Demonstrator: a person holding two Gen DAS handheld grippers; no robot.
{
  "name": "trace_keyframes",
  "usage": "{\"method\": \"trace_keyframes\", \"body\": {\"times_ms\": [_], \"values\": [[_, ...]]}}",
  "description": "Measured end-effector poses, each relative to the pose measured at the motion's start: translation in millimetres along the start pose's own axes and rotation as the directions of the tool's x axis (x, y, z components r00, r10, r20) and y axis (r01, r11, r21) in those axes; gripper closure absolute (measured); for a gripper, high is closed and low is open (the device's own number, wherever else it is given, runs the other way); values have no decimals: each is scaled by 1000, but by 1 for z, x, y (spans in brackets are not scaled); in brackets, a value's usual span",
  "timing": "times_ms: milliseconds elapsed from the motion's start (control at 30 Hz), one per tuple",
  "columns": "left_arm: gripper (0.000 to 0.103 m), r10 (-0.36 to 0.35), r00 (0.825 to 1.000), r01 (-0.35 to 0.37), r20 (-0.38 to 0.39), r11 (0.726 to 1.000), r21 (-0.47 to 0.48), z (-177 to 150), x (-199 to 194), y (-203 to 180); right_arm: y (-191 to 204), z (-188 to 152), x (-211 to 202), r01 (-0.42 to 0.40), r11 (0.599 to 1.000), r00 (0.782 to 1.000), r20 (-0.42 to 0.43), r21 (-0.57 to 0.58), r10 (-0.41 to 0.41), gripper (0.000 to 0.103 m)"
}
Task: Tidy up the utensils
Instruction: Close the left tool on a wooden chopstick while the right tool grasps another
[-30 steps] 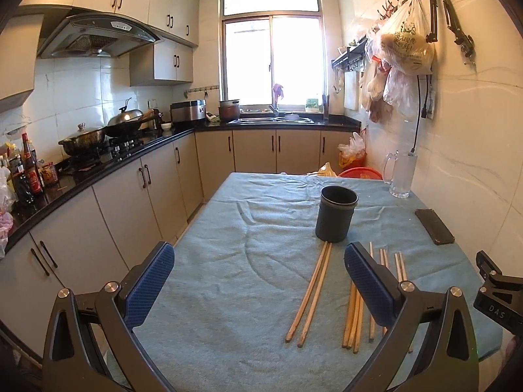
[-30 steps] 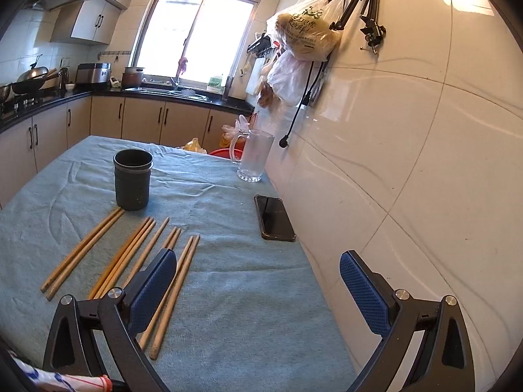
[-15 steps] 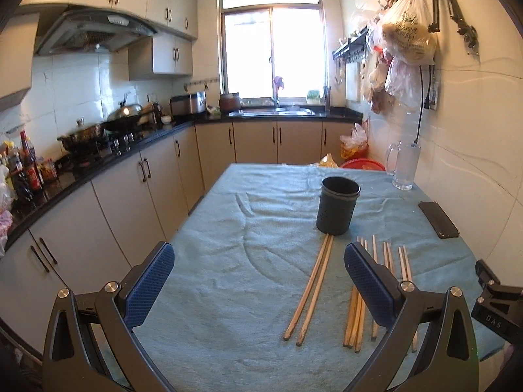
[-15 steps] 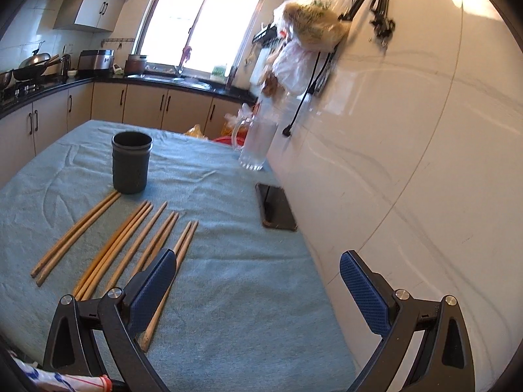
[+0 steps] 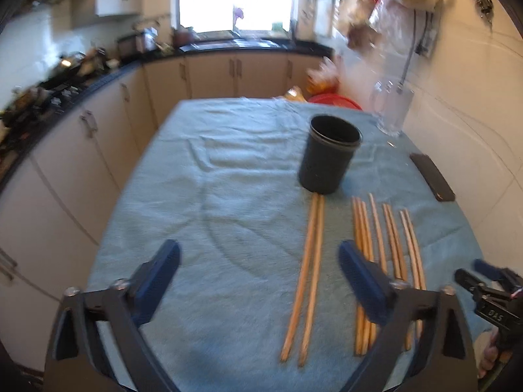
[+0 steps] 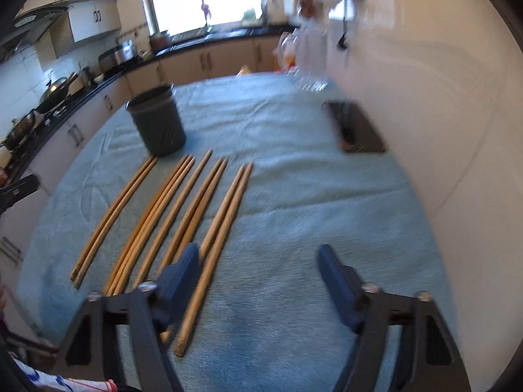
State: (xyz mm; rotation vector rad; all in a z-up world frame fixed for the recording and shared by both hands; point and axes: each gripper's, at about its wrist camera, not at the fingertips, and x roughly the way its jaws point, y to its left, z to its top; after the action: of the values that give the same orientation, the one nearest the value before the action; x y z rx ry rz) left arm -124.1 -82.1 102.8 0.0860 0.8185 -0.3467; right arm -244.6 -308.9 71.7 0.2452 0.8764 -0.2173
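Several wooden chopsticks (image 5: 310,271) lie side by side on the teal tablecloth (image 5: 228,196), pointing toward a dark round utensil holder (image 5: 330,160) that stands upright behind them. The chopsticks (image 6: 225,222) and the holder (image 6: 157,124) also show in the right wrist view. My left gripper (image 5: 260,272) is open and empty above the cloth, just left of the leftmost chopstick pair. My right gripper (image 6: 258,271) is open and empty, its left finger over the near ends of the rightmost chopsticks.
A black phone (image 5: 431,176) lies on the cloth by the white wall, also in the right wrist view (image 6: 356,127). A clear glass pitcher (image 5: 392,111) stands at the far right corner. Kitchen cabinets (image 5: 98,137) run along the left.
Both grippers have tilted down and moved forward toward the chopsticks. The right gripper has swung left over the rightmost chopsticks. Both stay open and empty.
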Motion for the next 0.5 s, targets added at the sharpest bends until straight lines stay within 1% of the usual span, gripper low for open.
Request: {"method": "trace_keyframes", "body": {"times_ms": [33,67,100,133,233,300,433,500], "values": [[24,-17,1000,17,-21,1000,8,3,9,-1,-1,3,9,-37,999,999,-26,7,37,39],[29,-32,999,33,-44,999,17,6,18,-3,-2,5,15,-52,999,998,-38,12,52,41],[38,-50,996,52,-72,998,27,8,29,-5,-2,8,23,-67,998,996,-52,15,68,42],[44,-73,992,77,-103,996,36,10,41,-7,-2,10,29,-73,997,995,-60,14,73,44],[52,-126,977,136,-171,990,48,11,70,-14,2,17,46,-67,998,994,-81,0,67,45],[55,-142,970,154,-197,987,49,12,83,-17,5,20,53,-66,998,994,-92,-10,64,46],[71,-171,953,191,-249,980,57,13,109,-24,9,24,64,-48,998,993,-107,-37,44,46],[72,-171,949,195,-264,978,68,12,118,-27,9,24,69,-43,998,992,-118,-37,39,46]]}}
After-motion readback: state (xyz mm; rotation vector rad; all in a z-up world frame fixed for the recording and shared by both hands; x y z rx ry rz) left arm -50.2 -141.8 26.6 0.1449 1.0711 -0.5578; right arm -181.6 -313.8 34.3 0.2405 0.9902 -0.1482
